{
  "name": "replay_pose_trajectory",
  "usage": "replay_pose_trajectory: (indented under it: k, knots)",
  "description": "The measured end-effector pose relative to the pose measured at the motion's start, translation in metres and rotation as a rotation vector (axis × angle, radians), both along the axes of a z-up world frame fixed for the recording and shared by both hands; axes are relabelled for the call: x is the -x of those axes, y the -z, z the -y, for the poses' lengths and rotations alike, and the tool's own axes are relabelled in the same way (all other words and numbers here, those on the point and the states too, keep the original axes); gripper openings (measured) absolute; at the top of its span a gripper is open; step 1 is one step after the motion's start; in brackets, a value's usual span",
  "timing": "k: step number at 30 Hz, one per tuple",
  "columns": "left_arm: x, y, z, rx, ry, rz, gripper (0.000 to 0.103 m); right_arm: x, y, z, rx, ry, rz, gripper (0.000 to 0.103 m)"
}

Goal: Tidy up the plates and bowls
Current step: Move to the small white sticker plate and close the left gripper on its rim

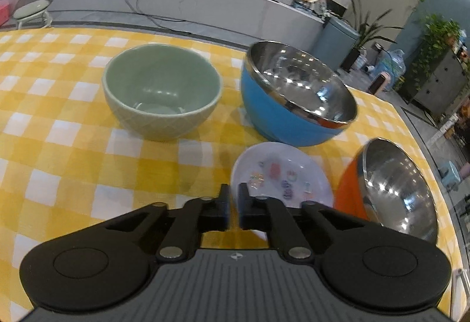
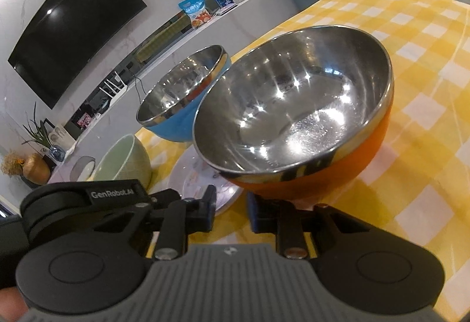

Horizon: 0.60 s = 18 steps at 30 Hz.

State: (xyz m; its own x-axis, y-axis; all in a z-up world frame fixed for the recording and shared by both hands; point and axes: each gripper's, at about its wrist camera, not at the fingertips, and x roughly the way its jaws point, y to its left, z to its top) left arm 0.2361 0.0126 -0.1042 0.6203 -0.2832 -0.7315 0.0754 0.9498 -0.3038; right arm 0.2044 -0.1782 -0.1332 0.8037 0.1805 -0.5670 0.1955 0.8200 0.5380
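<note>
L gripper (image 1: 234, 198) was clenched on the near rim of the white plate (image 1: 282, 175). R gripper (image 2: 230, 204) was seen part-closed at the orange bowl (image 2: 293, 116); grip couldn't be told. Blue bowl (image 1: 296, 93) and green bowl (image 1: 161, 90) were set behind, on the yellow checked cloth (image 1: 73, 146).

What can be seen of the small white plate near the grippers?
The small white plate is round and shallow, glossy like plastic or melamine, with little colourful pictures printed inside. It lies on the yellow checked tablecloth, between the blue bowl and the orange bowl, whose side overlaps it in the right view. The left gripper is shut on its near rim. It holds no food.
</note>
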Motion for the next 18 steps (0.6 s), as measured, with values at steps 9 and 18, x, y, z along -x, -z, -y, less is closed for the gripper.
replay_pose_trajectory:
  k: [9,18]
  knots:
    - [0.023,-0.011,-0.009,-0.078,0.018,-0.048,0.002,0.002,-0.003,-0.001,-0.001,-0.003,-0.025,0.014]
    - [0.039,-0.017,-0.018,-0.143,0.078,-0.063,0.002,0.004,-0.005,-0.011,0.019,-0.05,-0.031,0.014]
